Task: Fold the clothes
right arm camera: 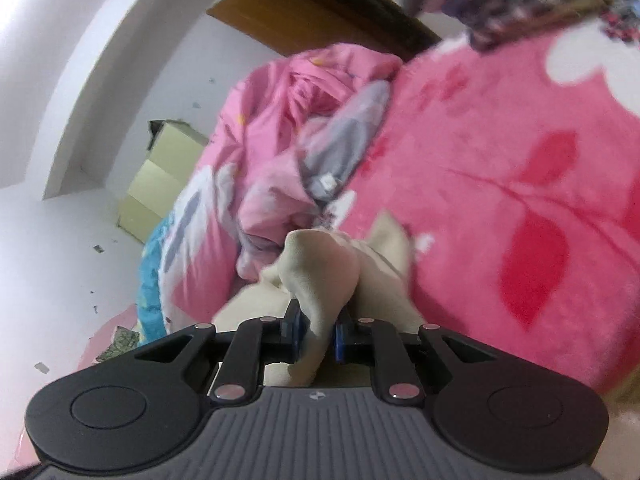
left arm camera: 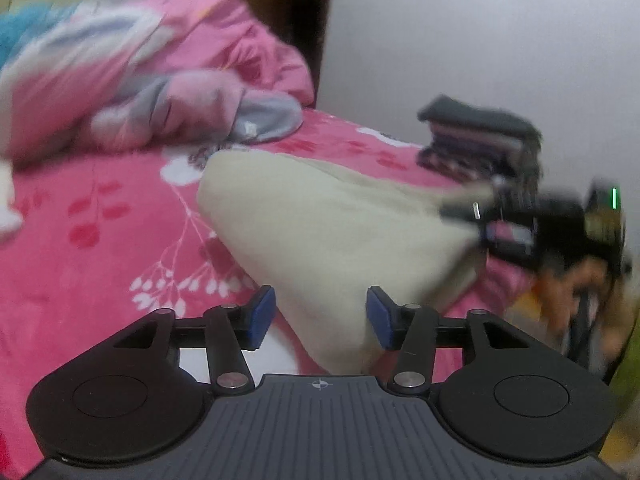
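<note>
A cream garment (left arm camera: pixel 320 220) lies on the pink flowered blanket (left arm camera: pixel 100 240), pulled up toward the right. My left gripper (left arm camera: pixel 322 316) is open, its blue pads either side of the garment's near corner, not clamped. My right gripper (right arm camera: pixel 318 328) is shut on a bunched fold of the cream garment (right arm camera: pixel 320 272). The right gripper also shows blurred in the left wrist view (left arm camera: pixel 472 212), holding the garment's far edge above the bed.
A crumpled pink quilt (left arm camera: pixel 140 72) and grey-pink clothes (left arm camera: pixel 192 116) lie at the back of the bed. A stack of folded dark clothes (left arm camera: pixel 480 140) sits at the far right. White wall and wooden headboard (right arm camera: pixel 320 4) stand behind.
</note>
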`<state>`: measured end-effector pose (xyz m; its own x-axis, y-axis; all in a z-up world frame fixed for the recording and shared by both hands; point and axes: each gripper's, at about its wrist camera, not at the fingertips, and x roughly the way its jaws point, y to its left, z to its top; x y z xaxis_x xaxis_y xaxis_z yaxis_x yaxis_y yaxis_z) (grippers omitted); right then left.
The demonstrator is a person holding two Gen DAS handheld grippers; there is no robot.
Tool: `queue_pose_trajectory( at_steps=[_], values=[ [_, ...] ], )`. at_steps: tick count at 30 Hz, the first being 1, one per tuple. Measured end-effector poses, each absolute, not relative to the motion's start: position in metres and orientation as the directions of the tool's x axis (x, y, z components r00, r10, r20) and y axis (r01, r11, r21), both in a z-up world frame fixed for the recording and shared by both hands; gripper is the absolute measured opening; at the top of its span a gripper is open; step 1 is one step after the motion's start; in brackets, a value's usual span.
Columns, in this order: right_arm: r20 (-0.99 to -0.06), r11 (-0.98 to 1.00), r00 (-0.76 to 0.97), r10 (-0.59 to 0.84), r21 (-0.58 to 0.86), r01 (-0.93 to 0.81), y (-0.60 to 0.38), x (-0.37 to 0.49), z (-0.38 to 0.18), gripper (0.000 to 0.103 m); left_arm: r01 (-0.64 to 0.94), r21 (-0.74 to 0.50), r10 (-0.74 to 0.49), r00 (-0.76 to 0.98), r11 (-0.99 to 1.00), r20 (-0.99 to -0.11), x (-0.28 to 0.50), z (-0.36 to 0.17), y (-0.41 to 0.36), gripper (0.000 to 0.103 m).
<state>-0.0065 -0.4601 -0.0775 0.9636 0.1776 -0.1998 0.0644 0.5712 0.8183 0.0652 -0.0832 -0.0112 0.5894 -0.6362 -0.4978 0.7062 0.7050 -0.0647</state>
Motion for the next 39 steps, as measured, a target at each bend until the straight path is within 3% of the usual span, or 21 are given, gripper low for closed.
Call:
queue_pose_trajectory(
  at_steps=[9,11,16,22,25,30,33,37,39],
  values=[
    [-0.122,0.615,0.974,0.192,0.788,-0.022,-0.458,0.006,-0.038,0.016,0.680,-0.062,-0.609,0.609,0.731,-0.508,0.042,-0.018,-0.084,0.059],
    [-0.114,0.607,0.971,0.210,0.794,-0.039,-0.455,0.009,-0.038,0.016,0.667,-0.009,-0.572,0.633,0.745,-0.521,0.038,-0.025,-0.095,0.059],
    [-0.067,0.610,0.970,0.233,0.787,-0.092,-0.443,0.006,-0.026,0.016,0.517,-0.030,-0.463,0.736,0.855,-0.494,0.048,-0.042,-0.117,0.057],
    [-0.039,0.627,0.975,0.219,0.771,-0.110,-0.448,-0.008,-0.016,0.015,0.444,0.113,-0.352,0.820,0.889,-0.451,0.036,-0.050,-0.126,0.056],
    [-0.045,0.614,0.980,0.194,0.785,-0.086,-0.456,-0.021,-0.023,0.015,0.424,0.090,-0.340,0.820,0.901,-0.460,0.038,-0.048,-0.120,0.056],
    [-0.230,0.551,0.960,0.158,0.828,0.107,-0.470,-0.033,-0.087,0.015,0.424,0.032,-0.353,0.792,0.905,-0.499,0.045,-0.055,-0.113,0.057],
    [-0.197,0.472,0.964,0.178,0.877,0.092,-0.474,-0.040,-0.094,0.015,0.429,0.003,-0.368,0.777,0.903,-0.511,0.047,-0.053,-0.109,0.056],
    [-0.163,0.570,0.965,0.204,0.822,0.018,-0.463,-0.034,-0.069,0.015,0.410,-0.141,-0.418,0.737,0.901,-0.531,0.057,-0.054,-0.093,0.056],
    [-0.232,0.556,0.947,0.222,0.828,0.072,-0.463,-0.027,-0.085,0.015,0.390,-0.257,-0.466,0.696,0.884,-0.546,0.065,-0.060,-0.082,0.056]
  ],
)
